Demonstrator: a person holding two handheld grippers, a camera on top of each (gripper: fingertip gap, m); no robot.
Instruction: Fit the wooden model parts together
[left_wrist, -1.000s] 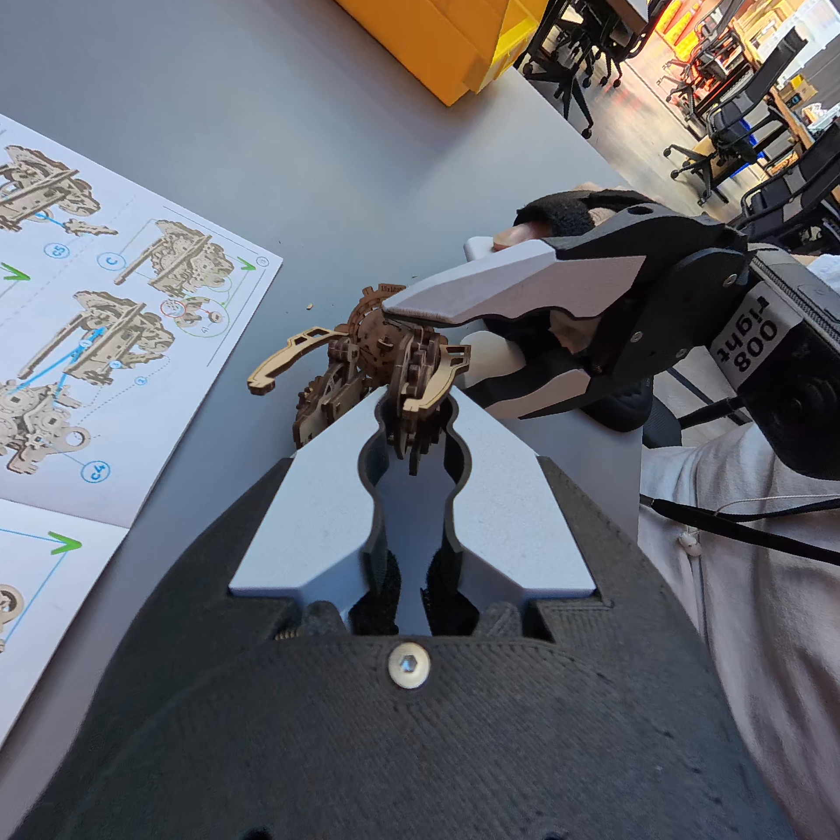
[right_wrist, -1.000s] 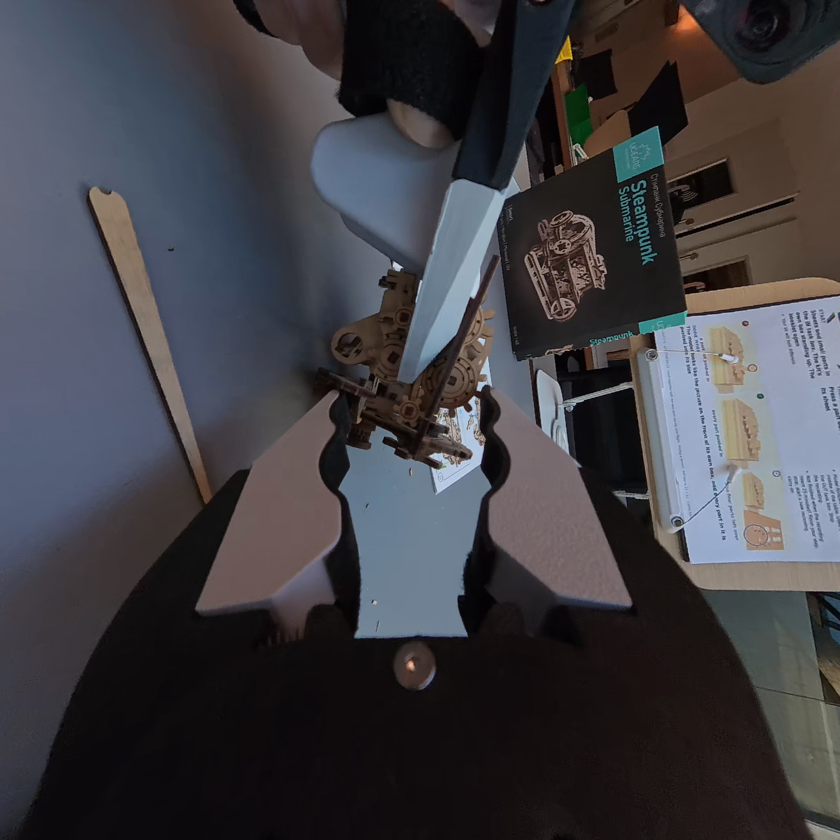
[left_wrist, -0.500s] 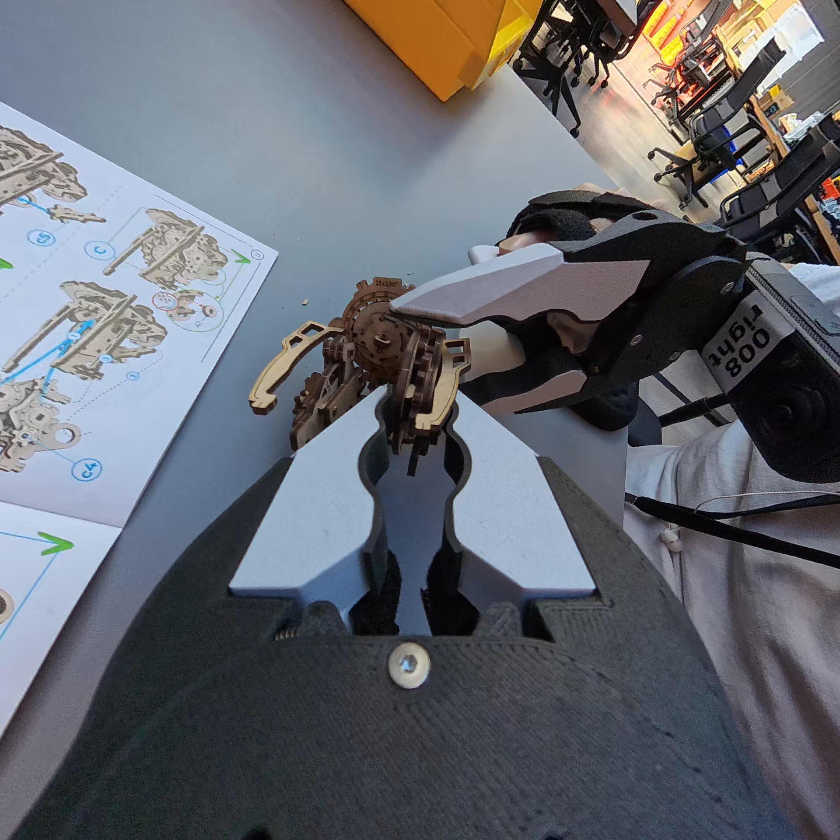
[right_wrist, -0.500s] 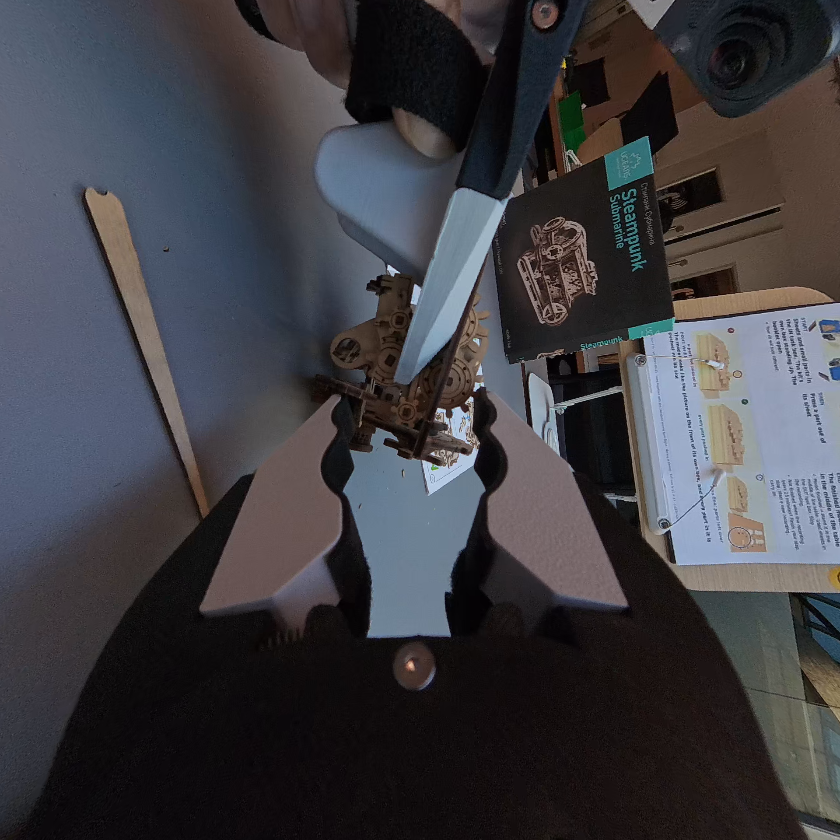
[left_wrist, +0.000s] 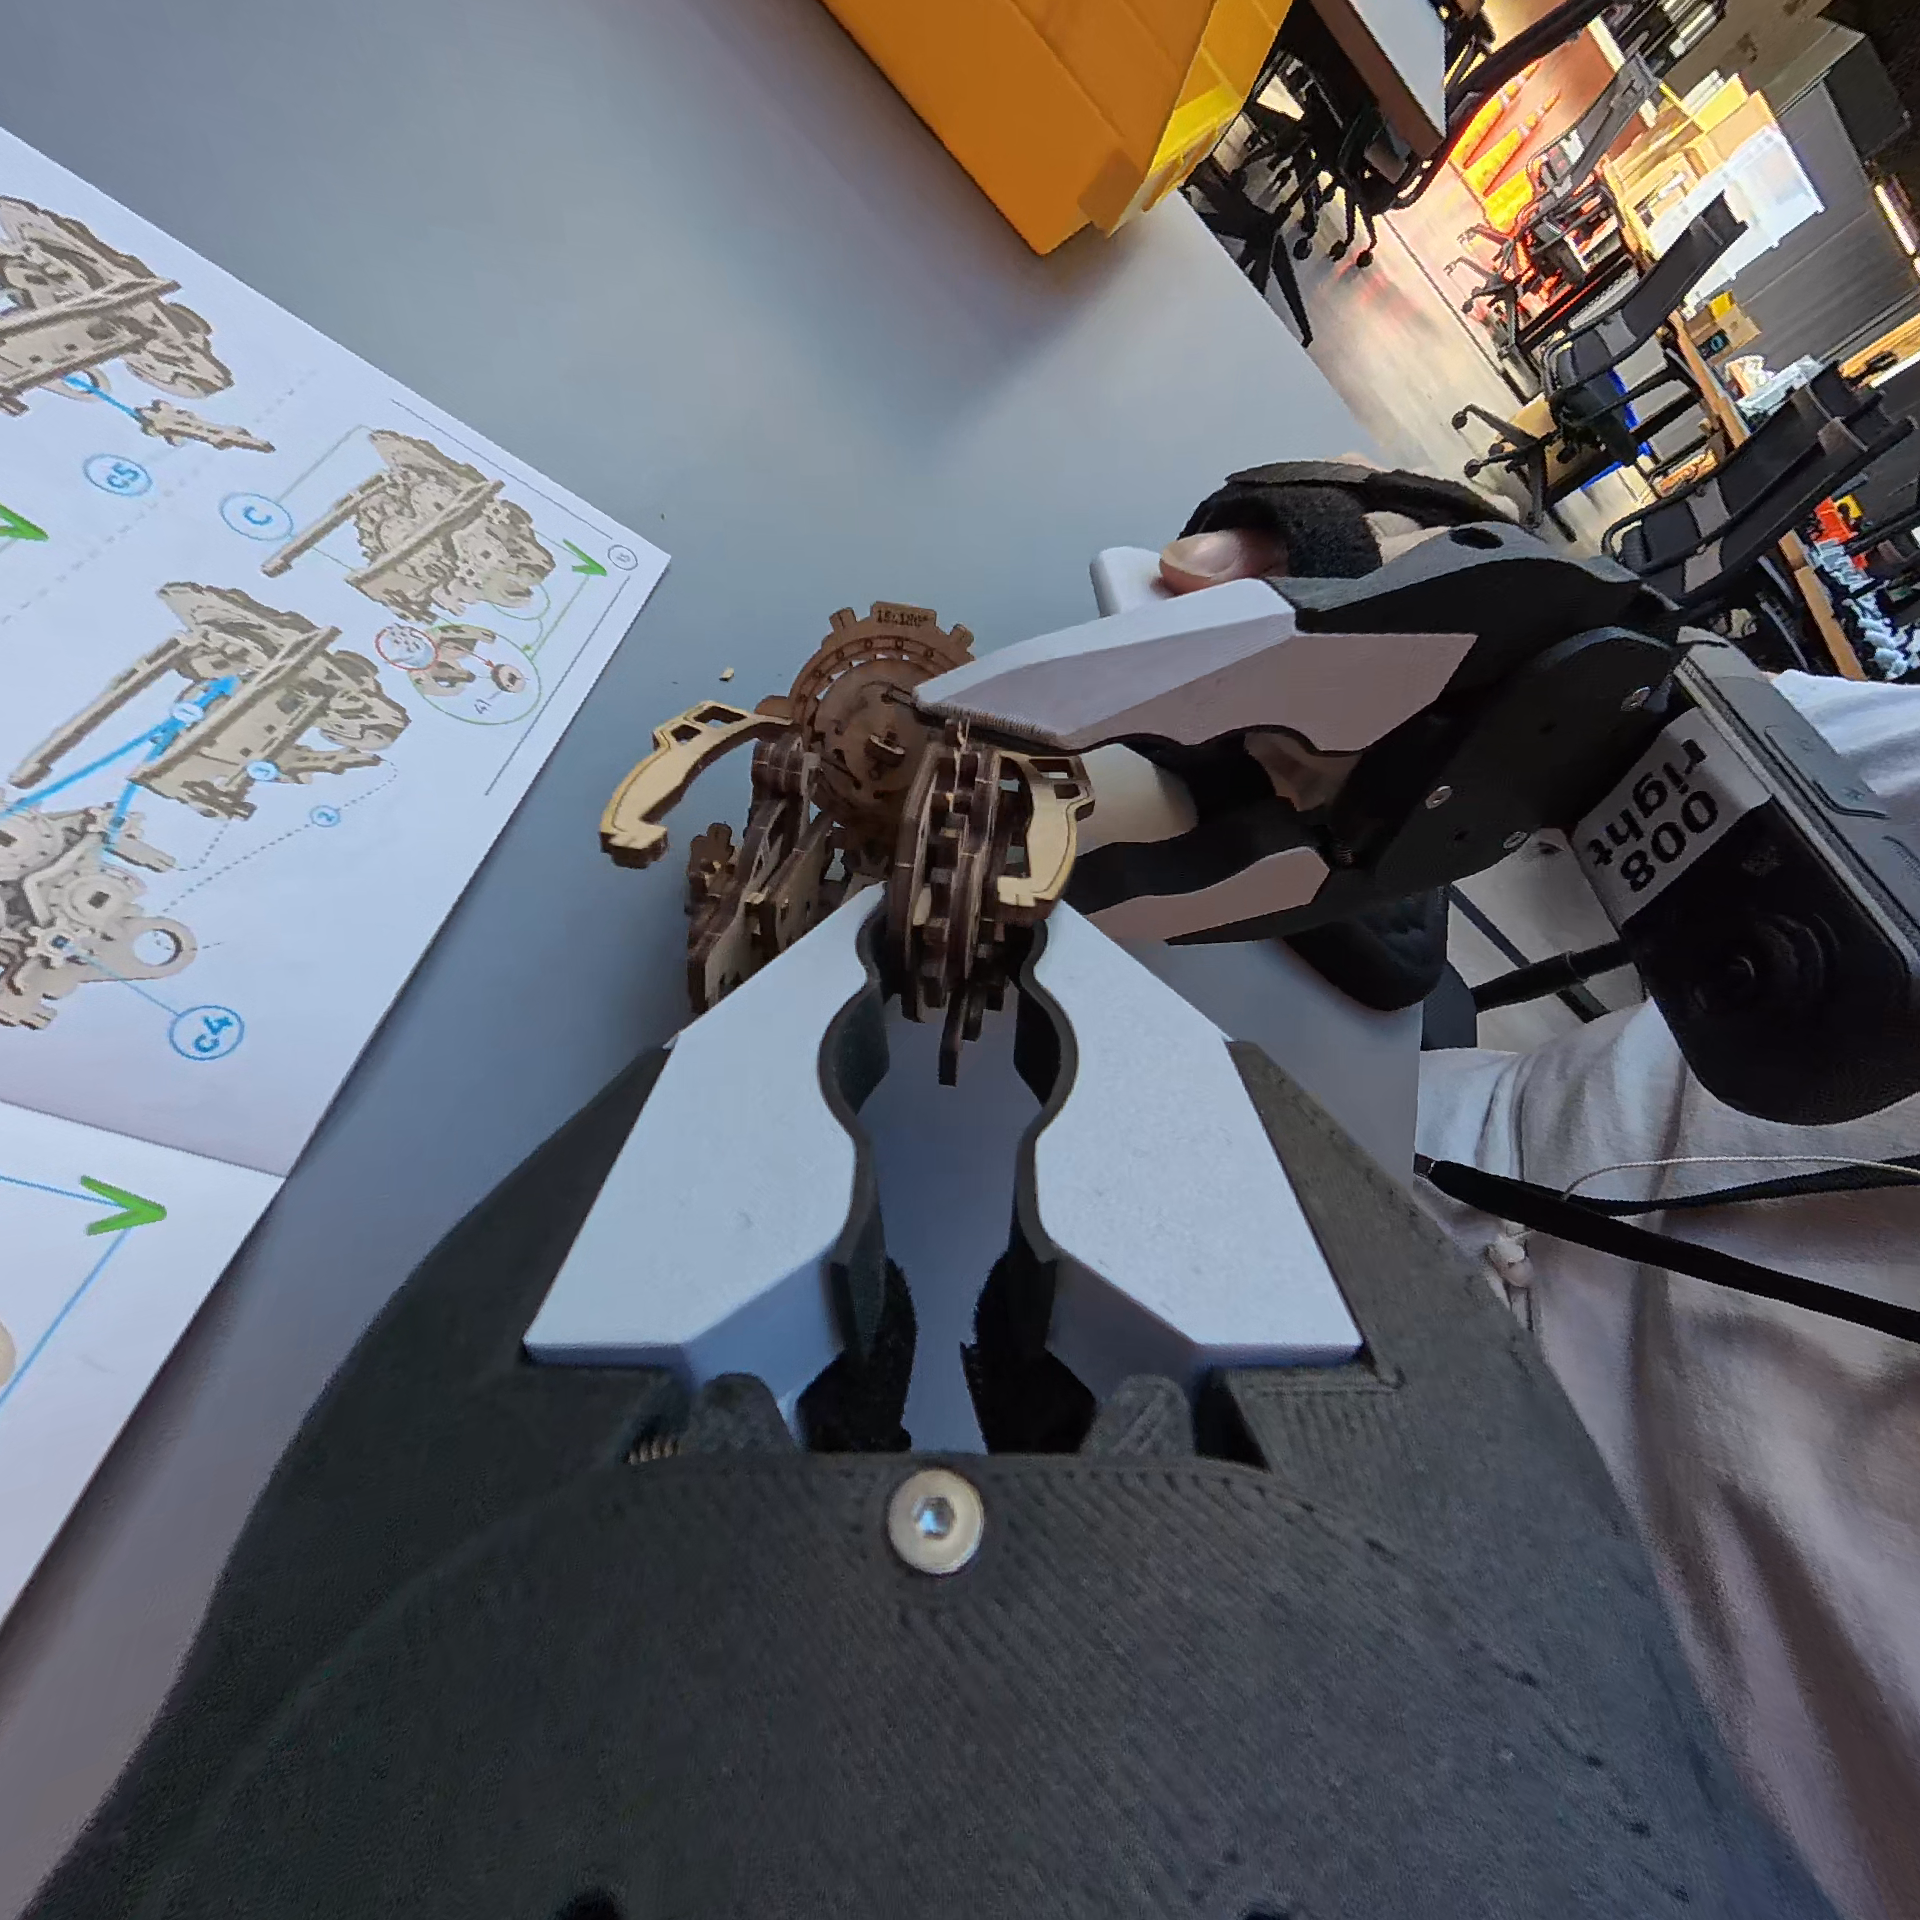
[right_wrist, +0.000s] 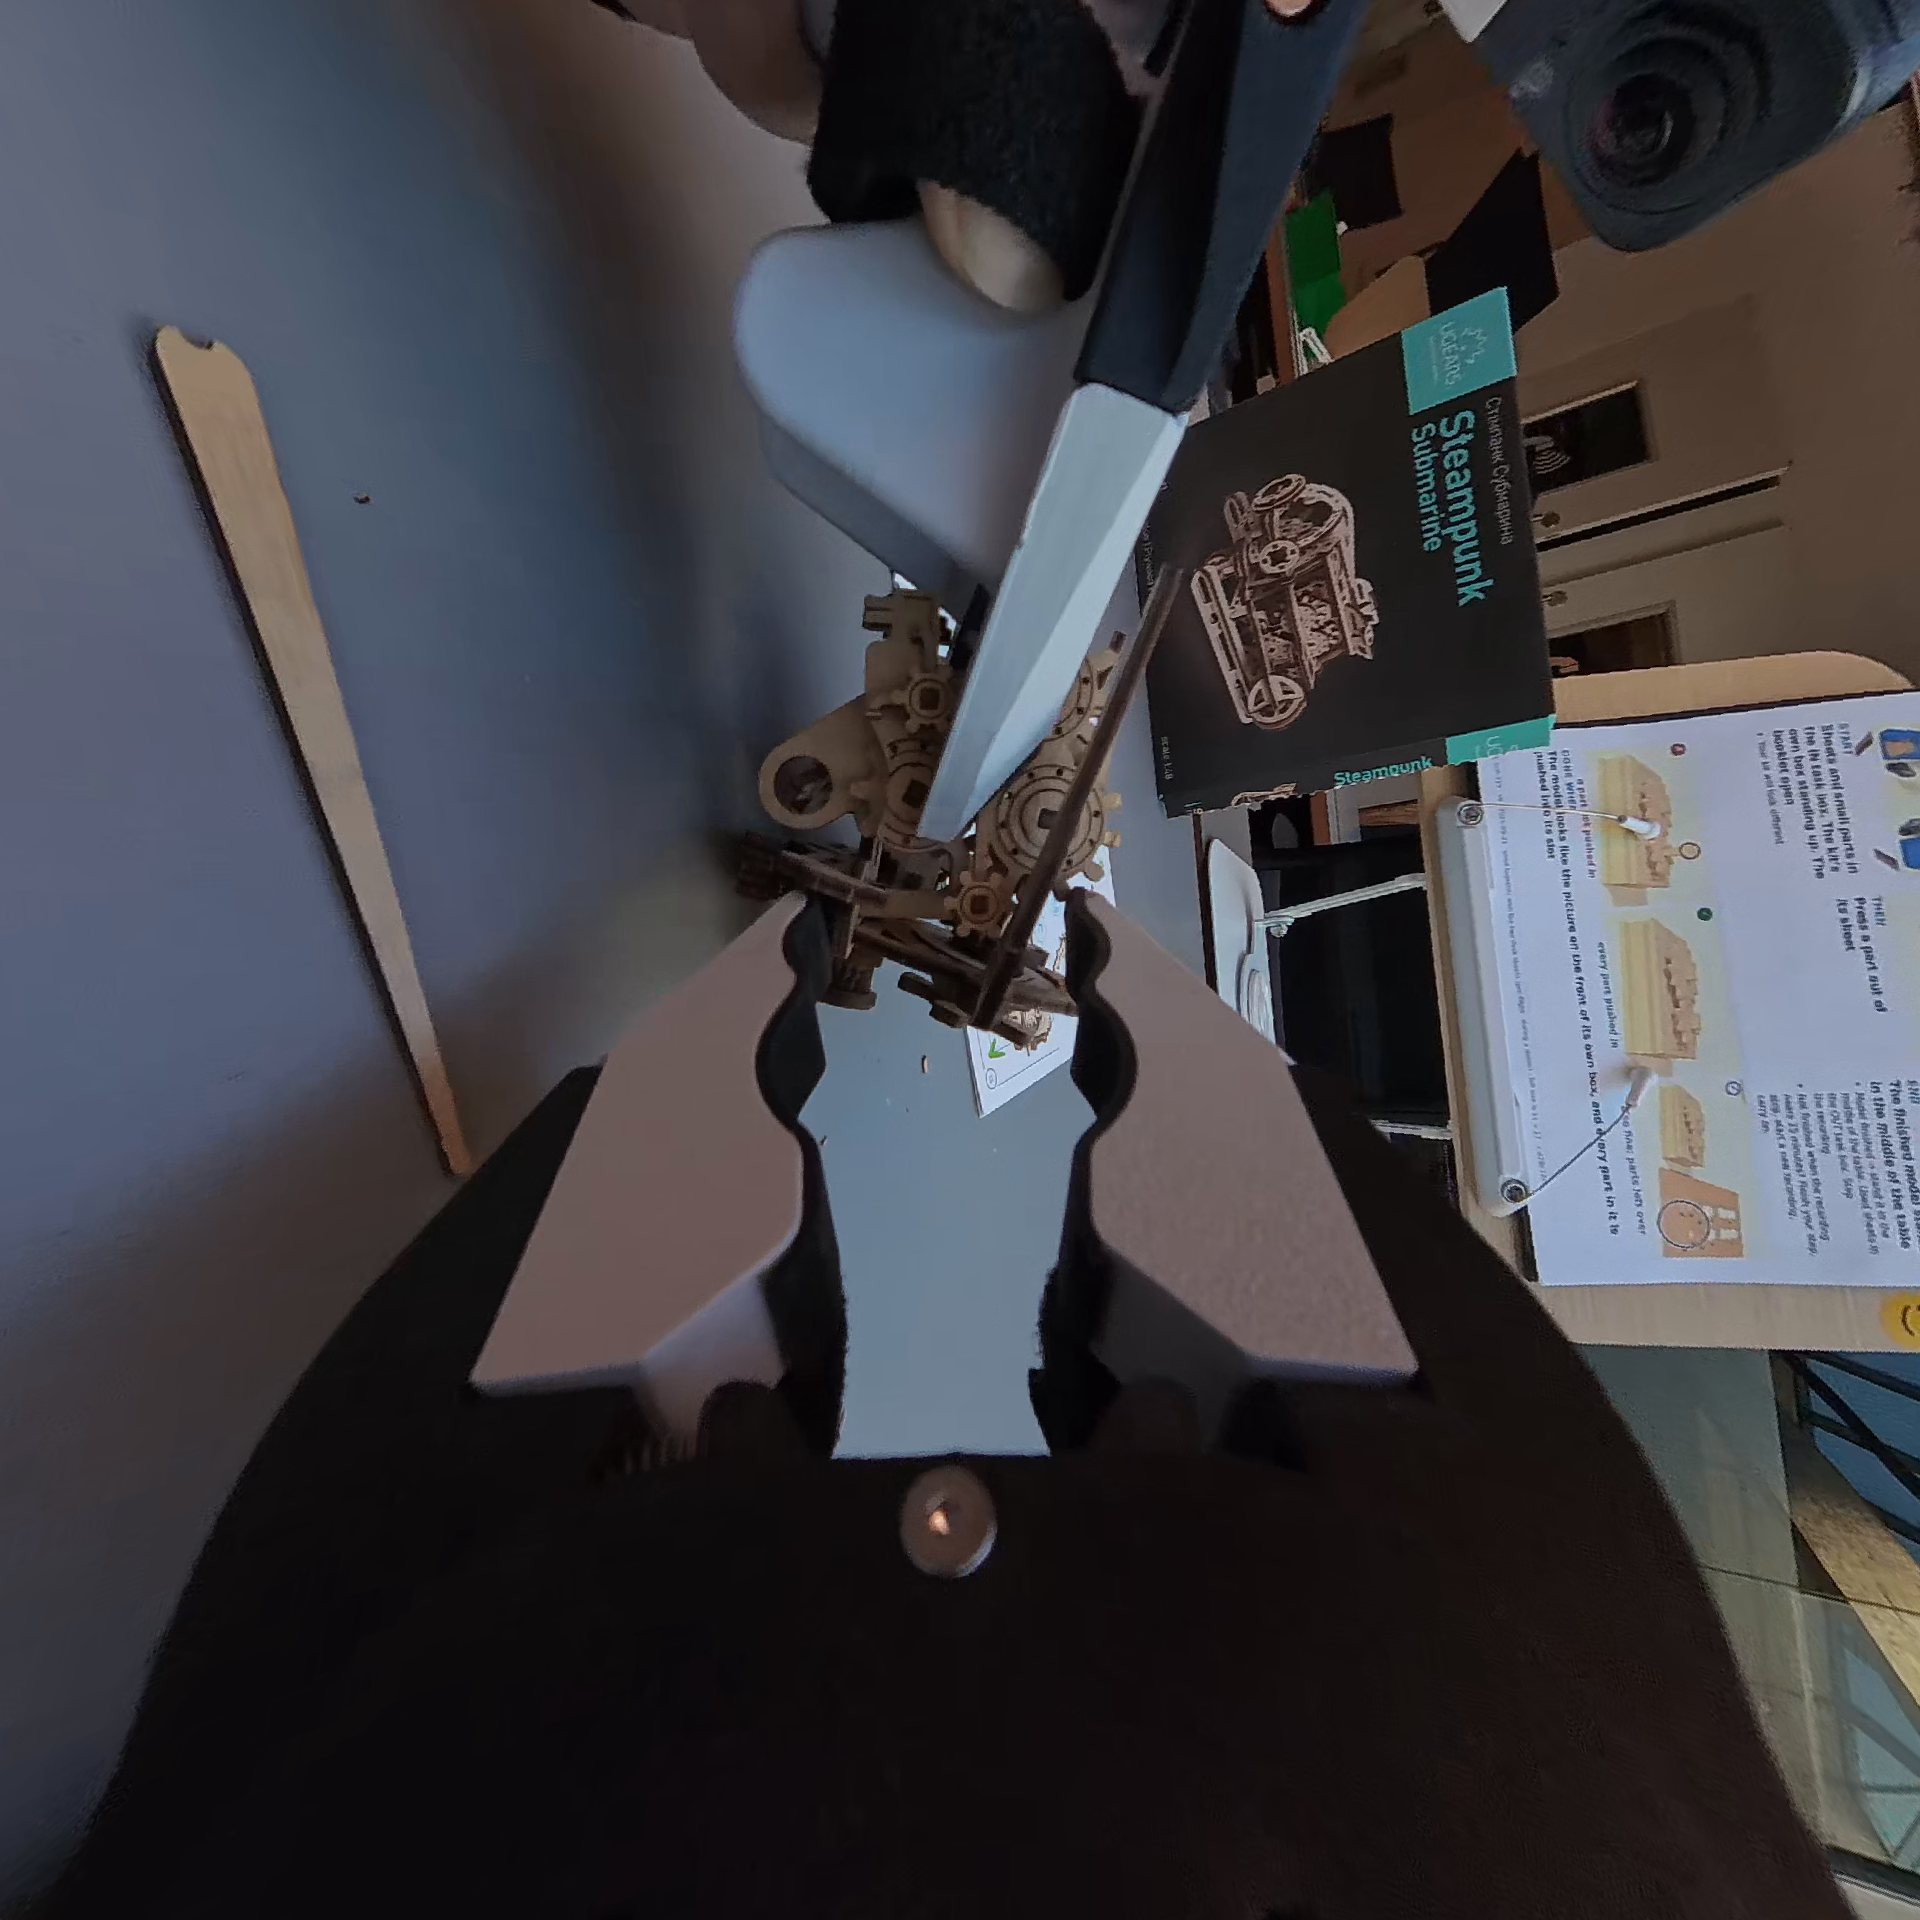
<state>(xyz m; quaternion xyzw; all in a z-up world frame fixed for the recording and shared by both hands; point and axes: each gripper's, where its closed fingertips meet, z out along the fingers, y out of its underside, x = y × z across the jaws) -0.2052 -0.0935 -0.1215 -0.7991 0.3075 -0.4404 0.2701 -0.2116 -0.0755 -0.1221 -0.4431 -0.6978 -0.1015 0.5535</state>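
Currently the wooden model, a cluster of gears and curved arms, sits above the grey table between both tools. The left gripper is clamped on the model's geared near edge, its grey fingers pressed against the gear stack. The right gripper enters from the right in the left wrist view; its jaws stand apart around the model's side, one tip touching a wooden part, the other close beside a dark thin strip, so a firm grip cannot be confirmed. An instruction sheet lies at left, a yellow box at the far edge. A loose wooden strip lies on the table in the right wrist view, with a dark booklet standing farther right.
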